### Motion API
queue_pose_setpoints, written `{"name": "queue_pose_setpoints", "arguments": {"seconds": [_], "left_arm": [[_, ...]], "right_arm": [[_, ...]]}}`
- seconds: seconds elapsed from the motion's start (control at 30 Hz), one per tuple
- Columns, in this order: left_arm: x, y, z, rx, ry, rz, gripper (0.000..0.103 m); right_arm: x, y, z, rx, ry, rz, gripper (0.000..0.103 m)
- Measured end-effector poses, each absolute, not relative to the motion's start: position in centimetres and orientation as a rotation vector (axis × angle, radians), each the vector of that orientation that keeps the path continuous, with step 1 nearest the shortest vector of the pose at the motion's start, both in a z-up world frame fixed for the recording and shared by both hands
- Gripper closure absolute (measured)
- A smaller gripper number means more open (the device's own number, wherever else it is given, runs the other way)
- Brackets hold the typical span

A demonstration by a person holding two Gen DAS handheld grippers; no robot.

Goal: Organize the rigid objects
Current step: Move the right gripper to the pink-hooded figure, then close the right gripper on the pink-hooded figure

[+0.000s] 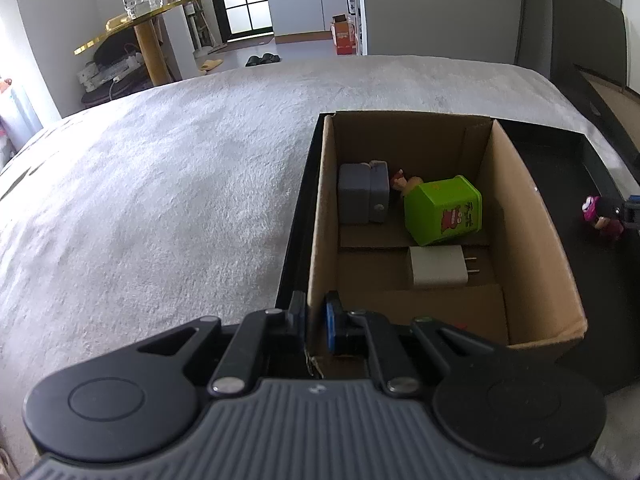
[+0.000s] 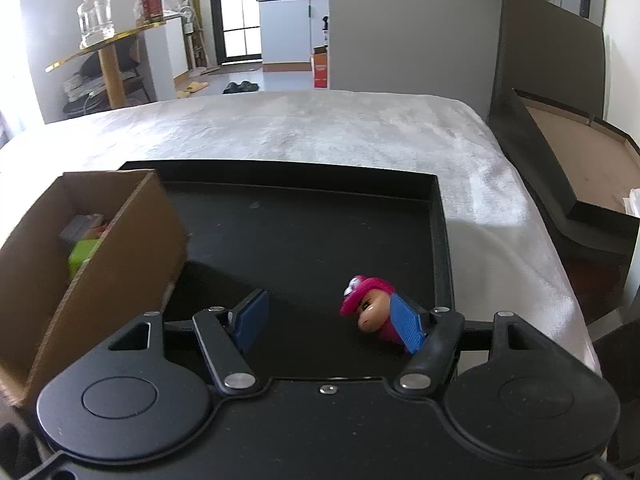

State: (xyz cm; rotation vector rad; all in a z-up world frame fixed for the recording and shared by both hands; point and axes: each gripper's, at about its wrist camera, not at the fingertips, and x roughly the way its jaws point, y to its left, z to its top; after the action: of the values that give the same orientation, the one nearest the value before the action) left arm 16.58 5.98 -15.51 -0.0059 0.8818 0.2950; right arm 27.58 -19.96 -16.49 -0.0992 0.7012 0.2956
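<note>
A cardboard box (image 1: 516, 208) stands in a black tray (image 1: 560, 184) on a white blanket. It holds a grey case (image 1: 362, 198), a green tin (image 1: 442, 210), a white charger (image 1: 438, 266) and a small figure (image 1: 404, 182) behind the tin. My left gripper (image 1: 314, 326) is shut on the box's left wall near its front corner. In the right wrist view a pink-hatted toy figure (image 2: 370, 308) lies on the tray (image 2: 304, 220), against the right finger pad (image 2: 406, 326). My right gripper (image 2: 328, 318) is open around it. The box (image 2: 108, 248) is to its left.
The blanket (image 1: 160, 184) spreads to the left and beyond the tray. A dark board and a flat box lid (image 2: 580, 176) lean at the right edge of the bed. A gold side table (image 1: 148, 24) with glass jars stands in the room behind.
</note>
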Motion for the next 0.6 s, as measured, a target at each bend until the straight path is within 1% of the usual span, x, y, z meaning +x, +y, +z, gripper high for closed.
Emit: {"name": "queue_pose_setpoints", "arguments": {"seconds": [0.17,0.23,0.3,0.4,0.6], "left_arm": [[16.6,5.6,-15.5,0.013,0.883,0.304,0.094],[16.7,5.5,-15.5,0.022,0.889,0.305,0.094],[16.8,5.4,-15.4,0.026,0.895,0.308,0.094],[16.7,5.1,-15.3,0.047,0.901,0.312,0.094],[16.5,4.5,-14.8,0.093,0.903,0.321,0.095]], "right_arm": [[28.7,-20.3,-17.4,-0.062,0.718,0.298,0.035],[28.9,-20.1,-17.7,-0.093,0.704,0.304,0.032],[29.0,-20.0,-18.0,-0.111,0.698,0.295,0.031],[29.6,-20.7,-18.3,-0.061,0.717,0.303,0.031],[30.0,-20.3,-19.1,-0.142,0.712,0.296,0.031]]}}
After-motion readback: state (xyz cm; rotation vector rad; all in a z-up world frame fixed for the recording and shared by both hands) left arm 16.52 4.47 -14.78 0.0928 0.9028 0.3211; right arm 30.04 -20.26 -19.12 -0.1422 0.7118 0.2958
